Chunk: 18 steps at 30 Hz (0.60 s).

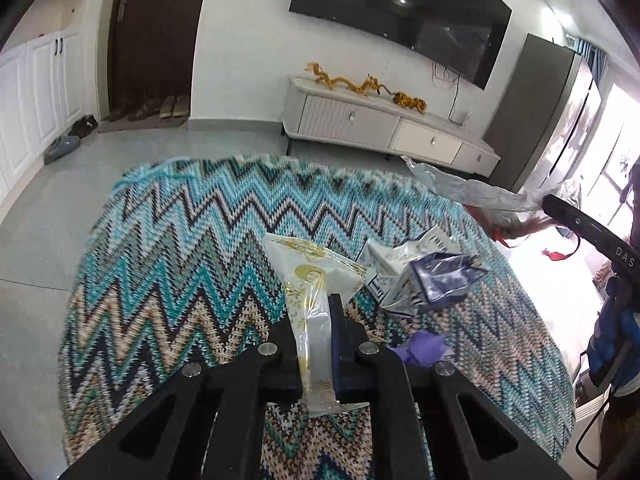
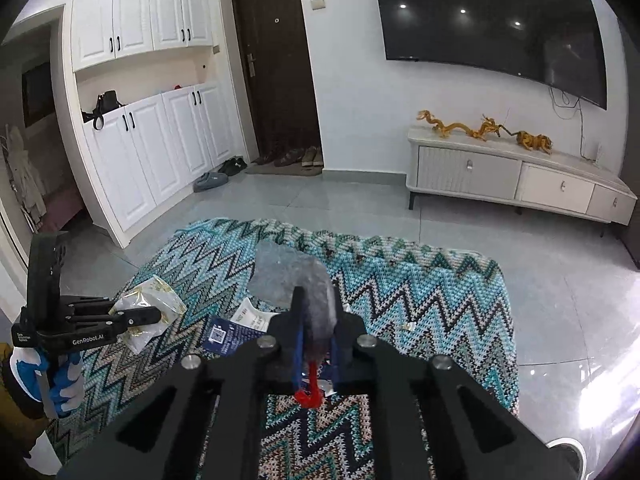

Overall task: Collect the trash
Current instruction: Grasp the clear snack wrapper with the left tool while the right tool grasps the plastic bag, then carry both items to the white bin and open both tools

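My left fingers point(image 1: 320, 336) clamped a limp white wrapper point(image 1: 310, 276) by its tail; my right fingers point(image 2: 318, 320) pinched crinkly, featherlight foil point(image 2: 288, 276).

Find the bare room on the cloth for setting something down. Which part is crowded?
Free: the cloth left of the gold wrapper, out to its left and far edges. Crowded: right of it, with the cartons and purple scrap.

My matt black plastic left gripper point(image 1: 316, 320) is pinching a glossy, crinkly white-and-gold plastic wrapper point(image 1: 310, 280), while my right gripper point(image 2: 316, 312) is clamping a silvery, foil-looking wrapper point(image 2: 288, 276). Below them a coarse knitted zigzag cloth point(image 1: 180, 248) is lying matt and rough over shiny grey floor tiles point(image 2: 360, 196).
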Tool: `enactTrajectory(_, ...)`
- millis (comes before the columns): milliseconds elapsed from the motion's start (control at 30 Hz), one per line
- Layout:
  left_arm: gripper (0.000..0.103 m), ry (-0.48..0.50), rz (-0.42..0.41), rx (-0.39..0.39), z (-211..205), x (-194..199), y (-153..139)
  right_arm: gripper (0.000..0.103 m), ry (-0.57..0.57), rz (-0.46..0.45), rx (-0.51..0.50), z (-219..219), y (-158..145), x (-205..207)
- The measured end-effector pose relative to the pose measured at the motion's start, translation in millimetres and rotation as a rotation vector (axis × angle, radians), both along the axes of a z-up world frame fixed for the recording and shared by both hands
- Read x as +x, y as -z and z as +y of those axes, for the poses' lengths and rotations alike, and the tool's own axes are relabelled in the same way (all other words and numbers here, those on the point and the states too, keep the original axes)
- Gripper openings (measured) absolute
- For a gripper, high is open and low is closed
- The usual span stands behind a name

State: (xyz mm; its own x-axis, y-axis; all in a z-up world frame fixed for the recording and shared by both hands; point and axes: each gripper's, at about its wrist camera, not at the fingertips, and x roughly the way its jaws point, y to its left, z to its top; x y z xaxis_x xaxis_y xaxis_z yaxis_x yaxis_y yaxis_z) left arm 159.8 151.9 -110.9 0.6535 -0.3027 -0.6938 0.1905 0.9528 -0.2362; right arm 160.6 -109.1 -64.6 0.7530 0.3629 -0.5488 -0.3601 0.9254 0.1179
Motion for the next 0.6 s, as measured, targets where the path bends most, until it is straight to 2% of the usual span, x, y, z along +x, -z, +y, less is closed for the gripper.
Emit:
enactTrajectory(300,0.009,0.066,-0.139,0.015,-22,-36,-72,0.009,0.046,-0.152,-0.007,-33,-64,-84)
enactTrajectory(600,0.009,0.24,-0.242,0.062,-113,-63,-123,0.009,0.226,-0.236,-0.013,-114,-91,-165)
